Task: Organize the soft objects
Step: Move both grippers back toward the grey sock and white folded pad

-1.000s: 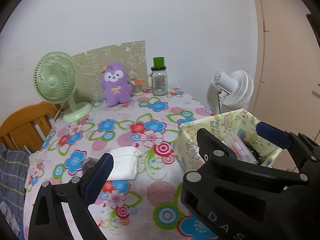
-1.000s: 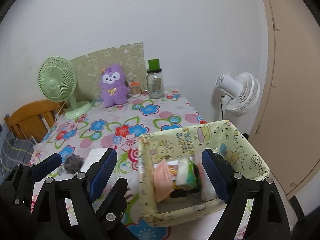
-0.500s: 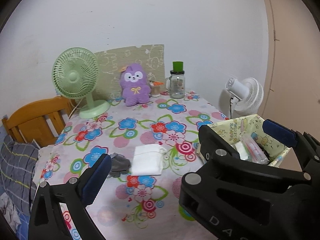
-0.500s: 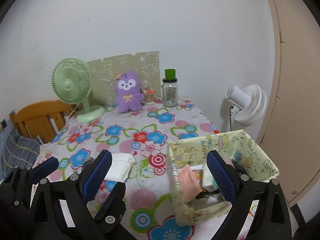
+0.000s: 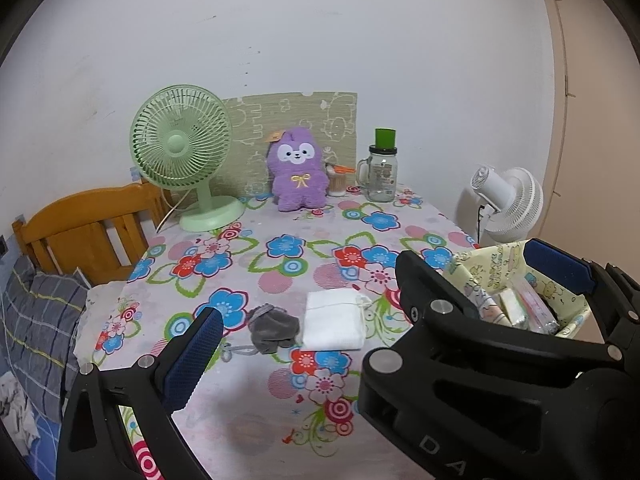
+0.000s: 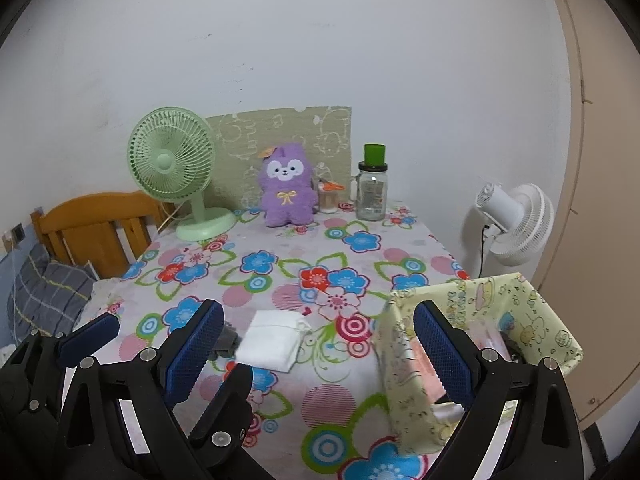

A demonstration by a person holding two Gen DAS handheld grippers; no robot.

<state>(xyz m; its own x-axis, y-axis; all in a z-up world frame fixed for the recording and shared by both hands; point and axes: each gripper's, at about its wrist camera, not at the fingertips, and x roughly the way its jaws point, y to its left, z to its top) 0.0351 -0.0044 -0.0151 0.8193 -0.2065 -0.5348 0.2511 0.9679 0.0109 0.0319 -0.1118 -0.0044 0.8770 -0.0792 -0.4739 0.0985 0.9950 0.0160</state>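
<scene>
Both claws stand released with nothing between them: right gripper (image 6: pixel 316 344) lower centre, left gripper (image 5: pixel 396 304) likewise. Just beyond, mid-frame, lies the folded white cloth (image 5: pixel 334 320), touching the crumpled grey cloth (image 5: pixel 272 326); both look light and limp, best pinched at an edge. The purple plush toy (image 5: pixel 298 172) sits far back.

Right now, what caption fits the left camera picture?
Open fingers above a white cloth and grey sock.

fuzzy plush toy (image 5: pixel 297 174) — glass jar (image 5: pixel 381 176), wooden headboard (image 5: pixel 86 230)
</scene>
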